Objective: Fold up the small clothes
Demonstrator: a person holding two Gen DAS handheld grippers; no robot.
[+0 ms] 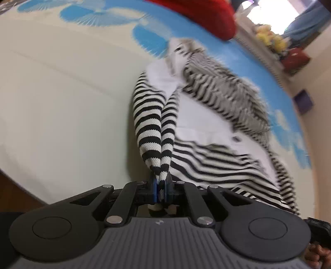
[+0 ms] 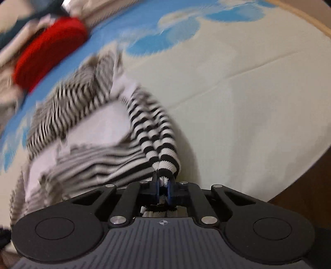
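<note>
Left wrist view first: the left gripper (image 1: 162,182) has its 2 blue-padded jaws pressed together on a bunched edge of the small black-and-white striped knit garment (image 1: 153,115), which rises in 2 rope-like folds from the pinch and spreads out onto the cream bedsheet with blue flower prints (image 1: 62,93). The rest of it lies rumpled to the right, white panels showing among the stripes, and a red cushion (image 1: 206,18) sits beyond, well apart. The knit looks light, soft and stretchy, so it will likely sag and twist between holds rather than keep a crease. Over to the right wrist view: the right gripper (image 2: 163,184) is likewise clamped on another striped edge of the same garment (image 2: 157,140), cloth bulging just past the pads. The body trails off blurred to the left across the sheet (image 2: 248,103). Best grip, judging from here: hems or corners, 1 per gripper, kept taut so the fold lands flat.
</note>
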